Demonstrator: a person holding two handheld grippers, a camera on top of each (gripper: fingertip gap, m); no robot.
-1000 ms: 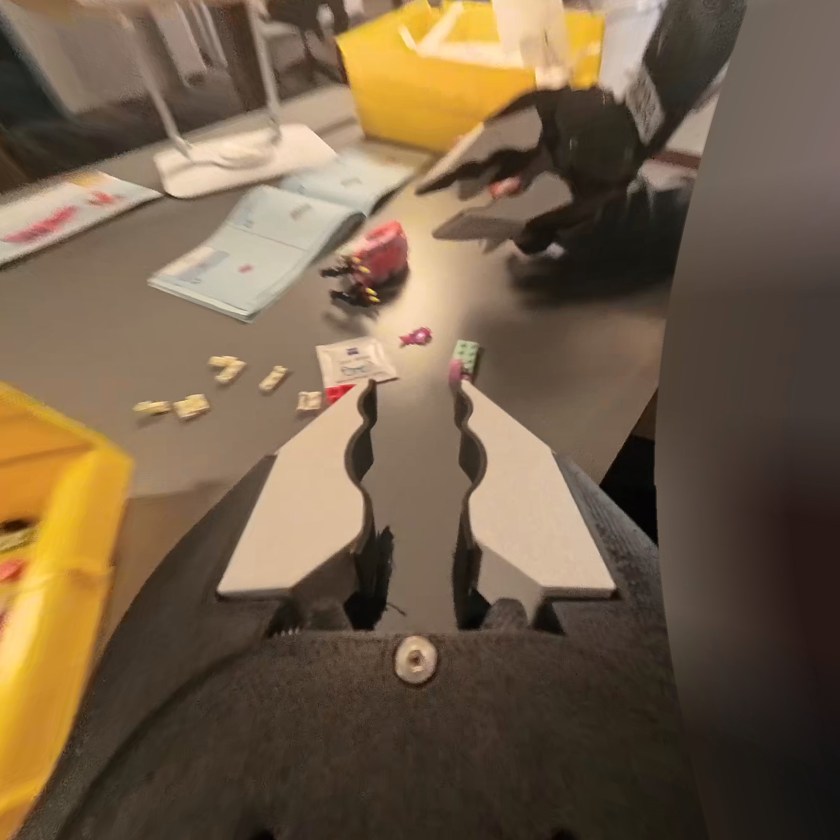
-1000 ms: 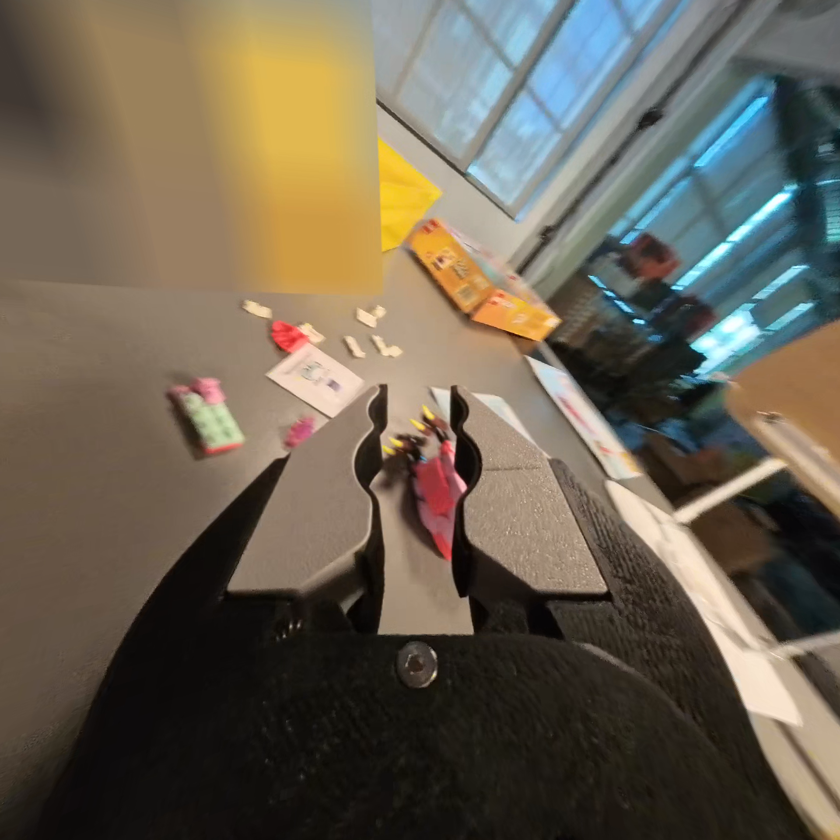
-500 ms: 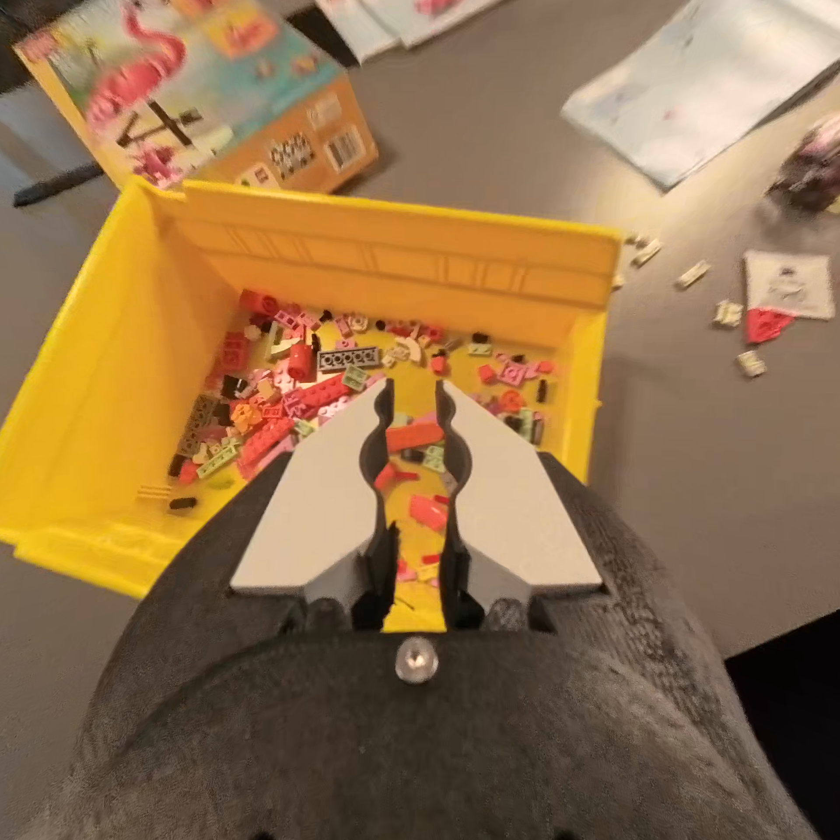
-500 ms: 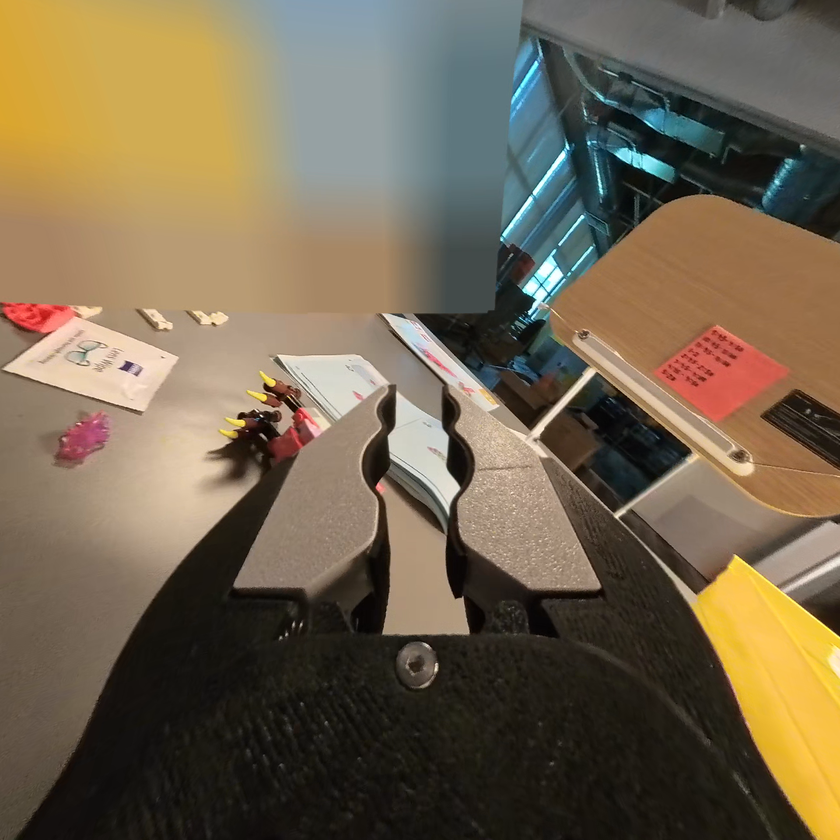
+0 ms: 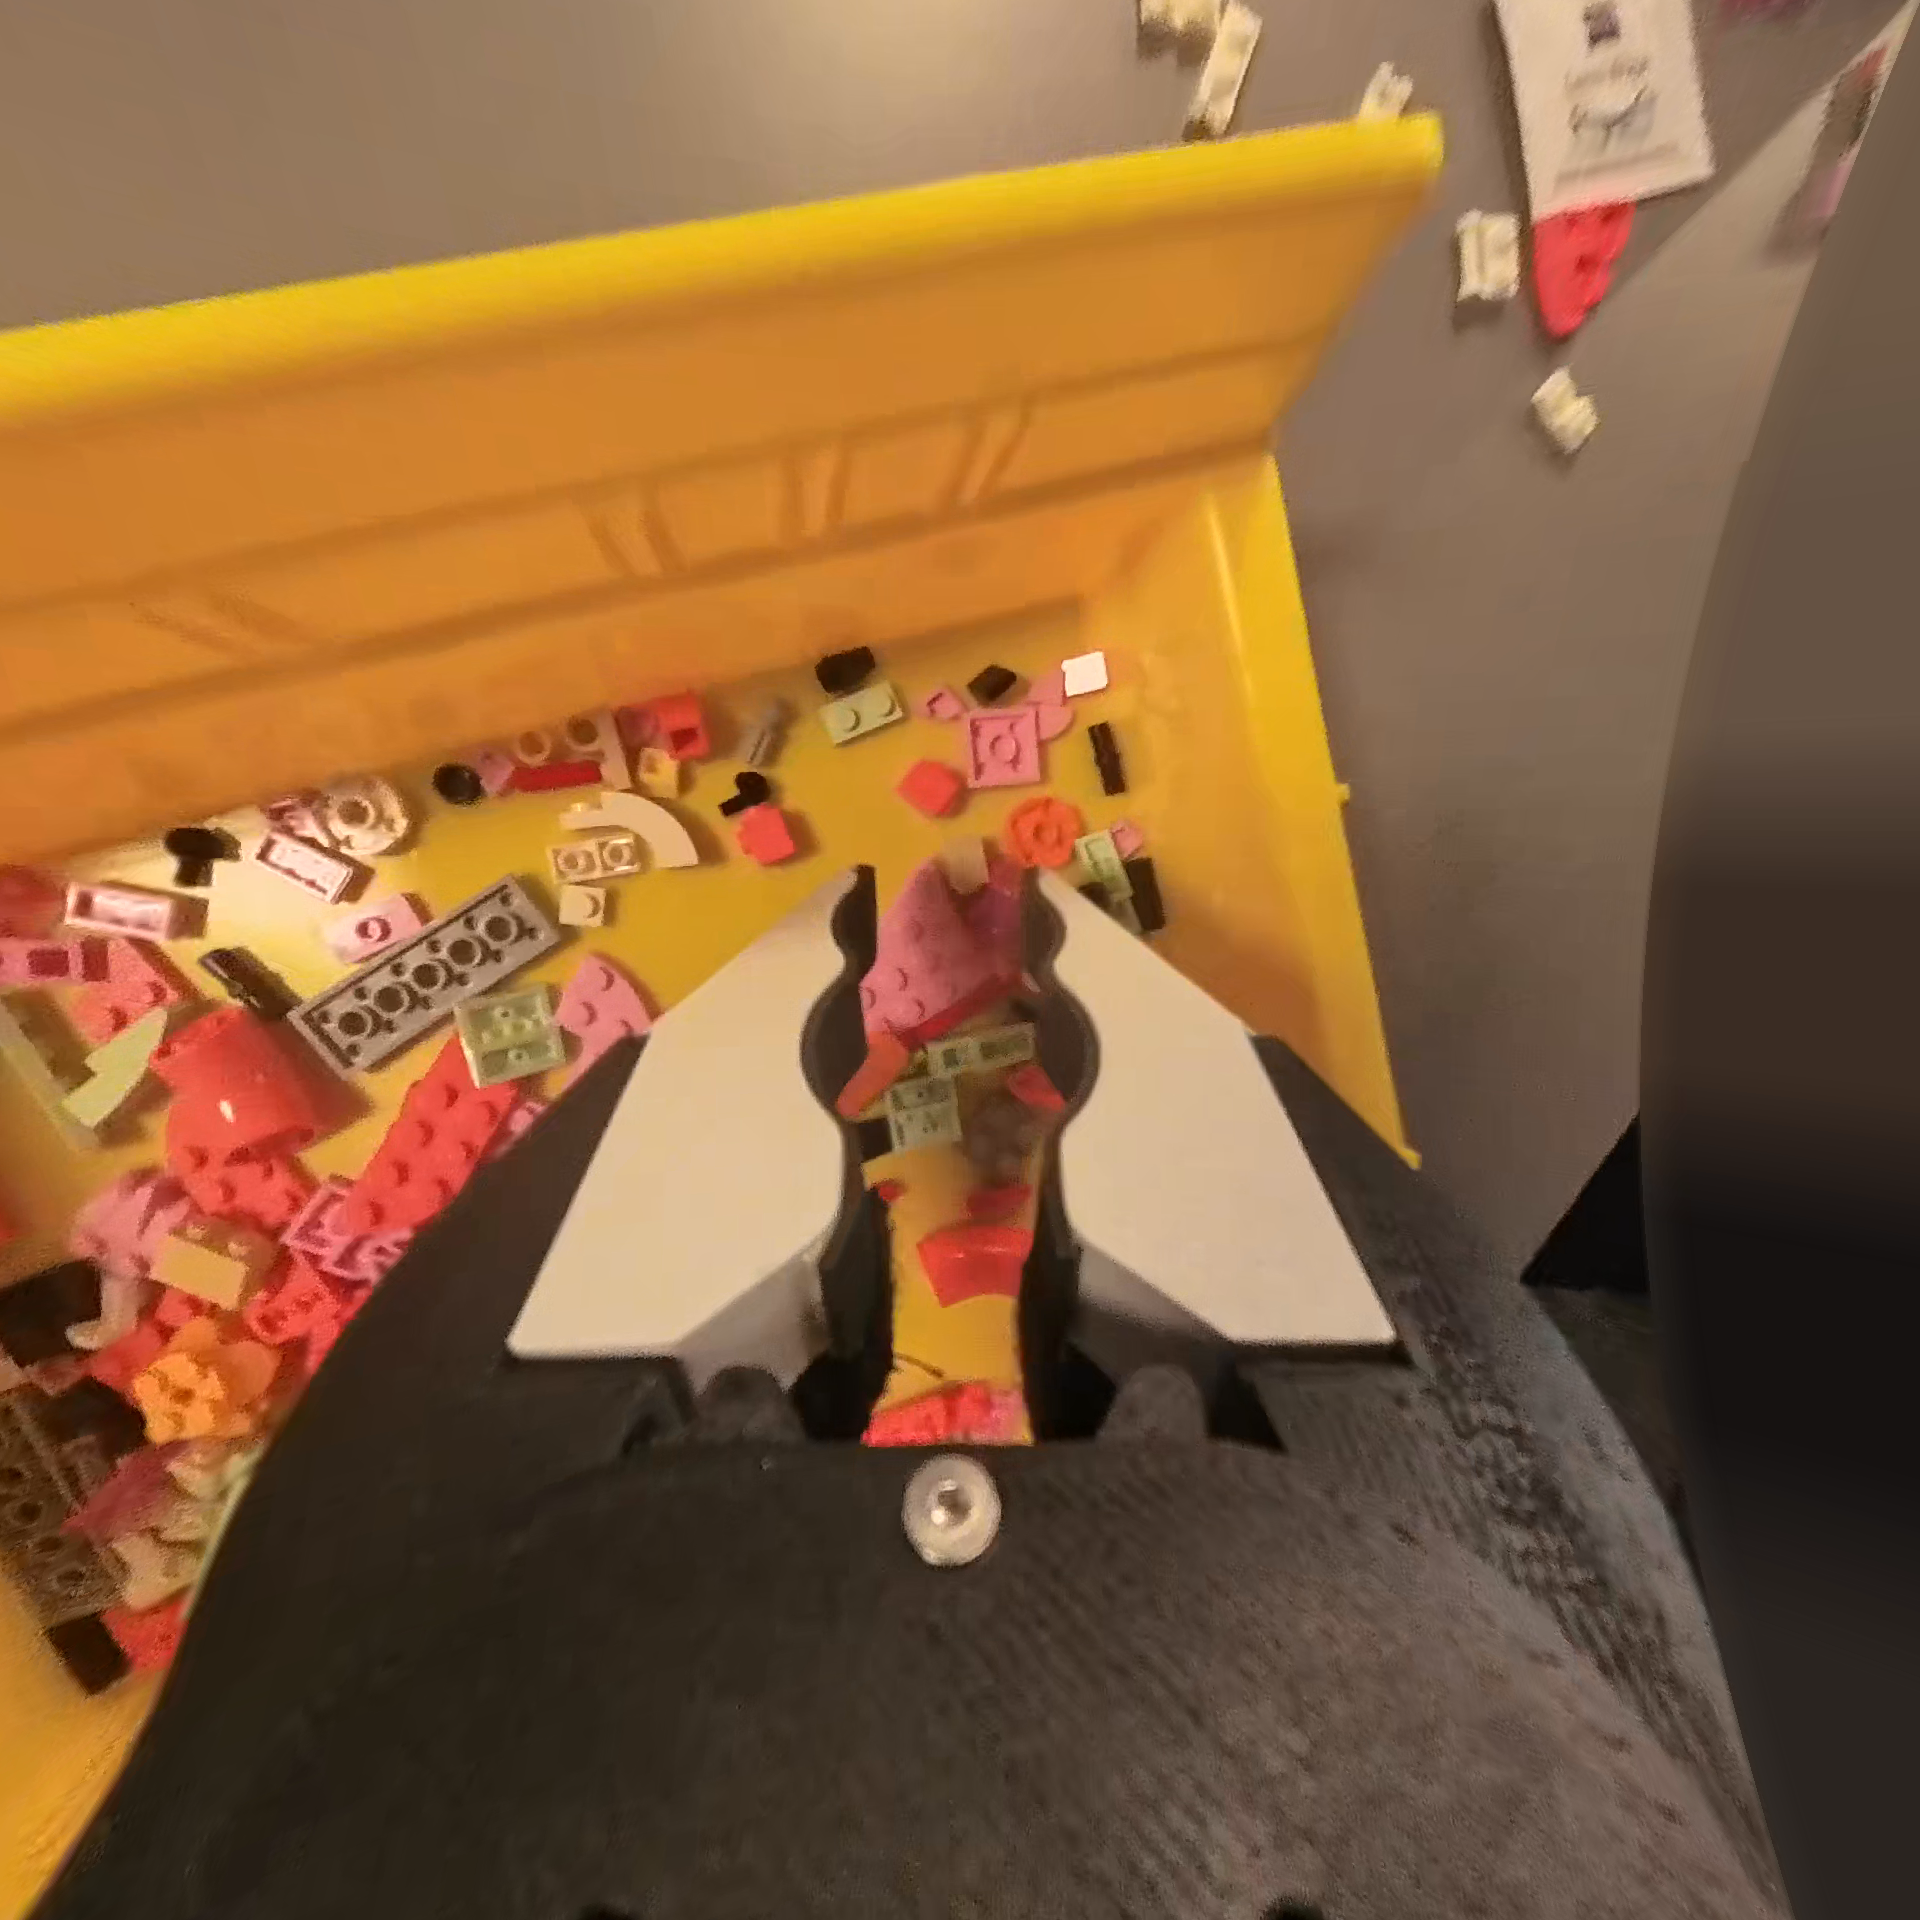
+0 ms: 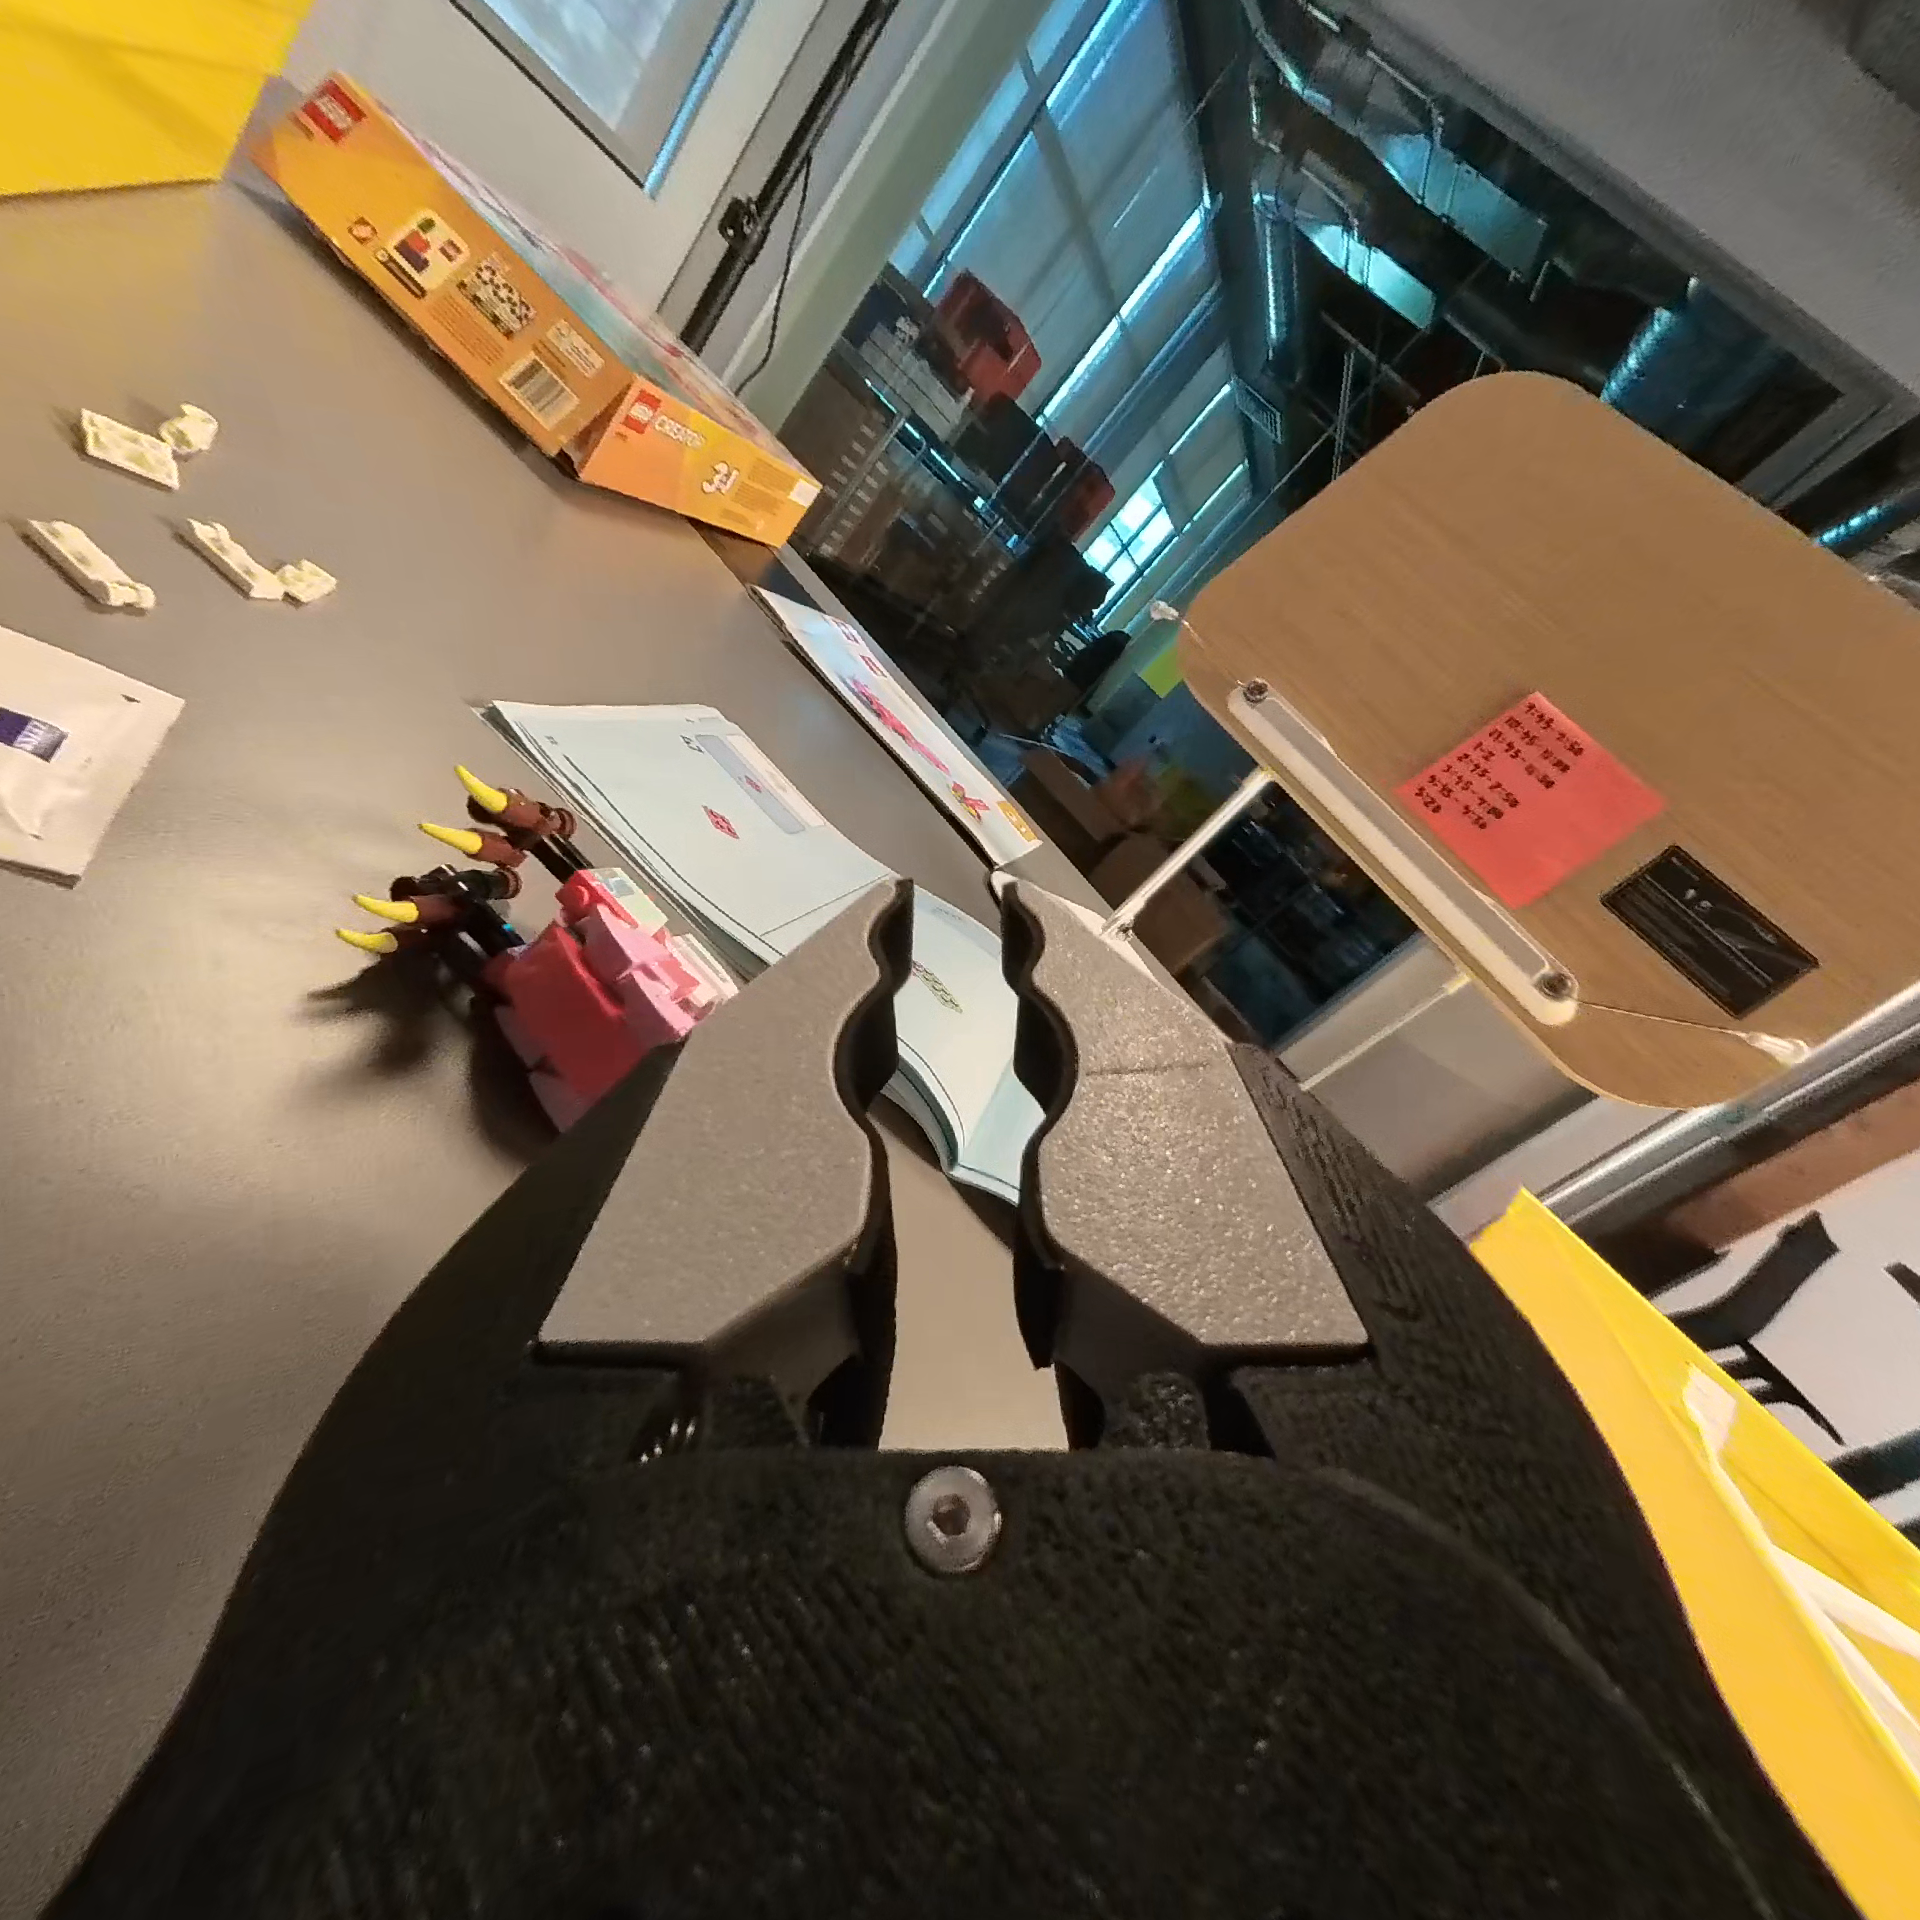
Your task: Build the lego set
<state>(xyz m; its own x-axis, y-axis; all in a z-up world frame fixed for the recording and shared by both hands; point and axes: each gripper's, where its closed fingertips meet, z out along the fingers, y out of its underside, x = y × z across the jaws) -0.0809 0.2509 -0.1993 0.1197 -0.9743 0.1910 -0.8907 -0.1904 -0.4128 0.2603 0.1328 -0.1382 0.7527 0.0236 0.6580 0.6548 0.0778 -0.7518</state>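
Over the yellow bin (image 5: pixel 727 364), my left gripper (image 5: pixel 948 883) stands spread, a pink plate (image 5: pixel 930 966) lying lengthwise between its tips, unpinched. My right gripper (image 6: pixel 956 899), slightly parted and bare, sits just right of the clawed brick model (image 6: pixel 582 977).

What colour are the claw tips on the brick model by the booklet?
Yellow claw tips, clearest in the right wrist view.

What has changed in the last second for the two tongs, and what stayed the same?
The left tongs swung from the open table over to the yellow bin and went down among the loose bricks; a pink plate now lies between the fingers, grasp unclear. The right tongs turned away from the red and pink model, now at their left. They remain empty, and the model, booklet and box have not moved.
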